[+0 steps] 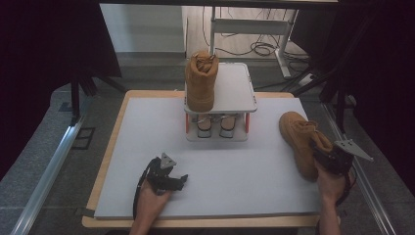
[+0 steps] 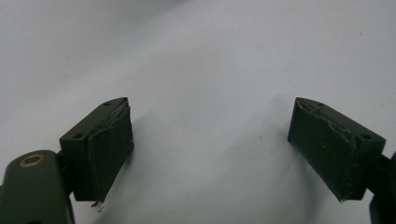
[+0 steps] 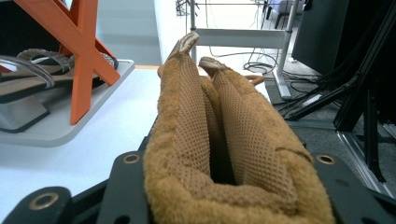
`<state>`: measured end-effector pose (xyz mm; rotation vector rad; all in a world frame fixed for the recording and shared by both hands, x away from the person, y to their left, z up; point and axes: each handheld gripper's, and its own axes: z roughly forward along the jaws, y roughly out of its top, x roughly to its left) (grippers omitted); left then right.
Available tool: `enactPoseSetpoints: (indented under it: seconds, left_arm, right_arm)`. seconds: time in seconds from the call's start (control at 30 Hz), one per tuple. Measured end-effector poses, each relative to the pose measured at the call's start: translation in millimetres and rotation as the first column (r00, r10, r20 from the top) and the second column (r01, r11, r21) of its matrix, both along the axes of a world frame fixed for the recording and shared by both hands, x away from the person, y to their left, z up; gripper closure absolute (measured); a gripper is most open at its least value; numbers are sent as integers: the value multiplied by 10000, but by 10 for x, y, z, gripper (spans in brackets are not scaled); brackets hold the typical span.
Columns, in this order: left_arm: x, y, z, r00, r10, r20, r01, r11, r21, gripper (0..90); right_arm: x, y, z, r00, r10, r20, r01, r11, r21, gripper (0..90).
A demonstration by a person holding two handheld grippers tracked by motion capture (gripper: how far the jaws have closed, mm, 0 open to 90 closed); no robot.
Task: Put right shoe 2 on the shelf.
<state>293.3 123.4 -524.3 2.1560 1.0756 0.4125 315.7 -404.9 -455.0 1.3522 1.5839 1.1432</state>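
Left gripper (image 1: 180, 179): low over the near table, jaws spread wide, nothing between them, hand (image 1: 152, 199) behind. Right gripper (image 1: 320, 155): at the far right, jaws pressed against a boot collar, hand (image 1: 333, 185) underneath.

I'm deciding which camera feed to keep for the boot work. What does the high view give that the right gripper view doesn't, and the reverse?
High view alone: the second boot standing on the rack's top shelf, and the left tool resting open on the table.
Right gripper view alone: the mesh lining inside the boot's collar, squeezed between the right tool's jaws.
Both: the tan boot in the right tool, and the sandals on the rack's lower shelf.
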Motion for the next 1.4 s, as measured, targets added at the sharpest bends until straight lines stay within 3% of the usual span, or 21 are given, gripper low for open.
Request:
enactPoseSetpoints:
  seconds: [0.23,0.77,1.4]
  left_arm:
    - [0,0,0,10000,0,1,0,10000,-5,139]
    - [0,-2,-2,10000,28,8,-28,10000,-32,139]
    - [0,-2,0,10000,23,-11,-23,10000,-31,139]
  right_arm:
    - [-50,49,133,9998,11,189,-11,10000,0,545]
    - [-153,216,519,9926,307,1174,-299,9995,-83,553]
    - [-113,462,957,9797,669,1888,-602,9974,-407,563]
